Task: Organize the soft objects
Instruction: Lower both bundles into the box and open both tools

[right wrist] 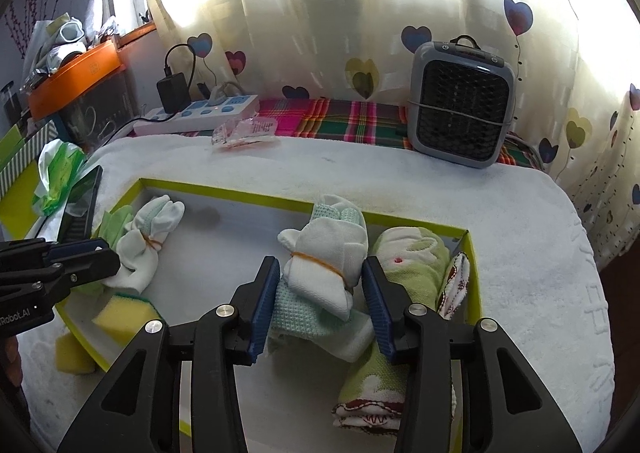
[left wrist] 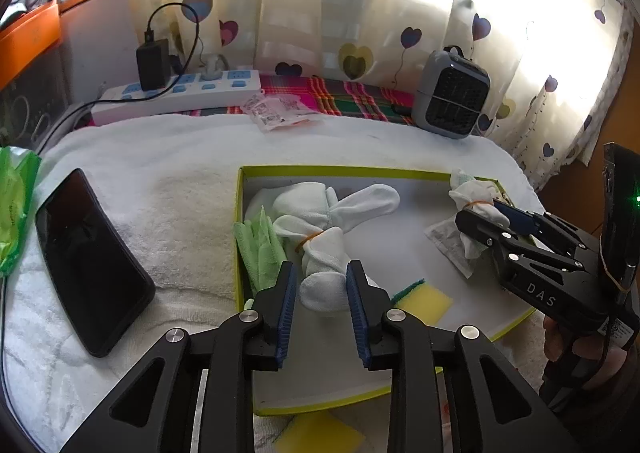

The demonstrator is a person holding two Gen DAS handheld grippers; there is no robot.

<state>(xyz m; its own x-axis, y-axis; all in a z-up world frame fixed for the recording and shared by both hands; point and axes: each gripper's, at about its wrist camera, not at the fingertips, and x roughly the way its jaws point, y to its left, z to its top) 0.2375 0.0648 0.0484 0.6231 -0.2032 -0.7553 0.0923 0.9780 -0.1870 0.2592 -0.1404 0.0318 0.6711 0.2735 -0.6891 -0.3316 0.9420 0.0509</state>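
Towelling [right wrist: 500, 221] is covering the table, with plaid cloth [right wrist: 352, 117], power strip [left wrist: 180, 91], grey fan [right wrist: 460, 105] and heart-print curtains [left wrist: 360, 5] lying behind. Green-rimmed tray [left wrist: 340, 171] is sitting centrally. Left gripper [left wrist: 322, 293] is standing open around a banded sock bundle [left wrist: 320, 253]; right gripper [right wrist: 322, 295] is standing open astride a second sock bundle [right wrist: 324, 265], near folded cloths [right wrist: 416, 265].

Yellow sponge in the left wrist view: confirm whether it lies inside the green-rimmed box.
Yes: the yellow sponge lies on the box floor, inside the rim, beside the left gripper.
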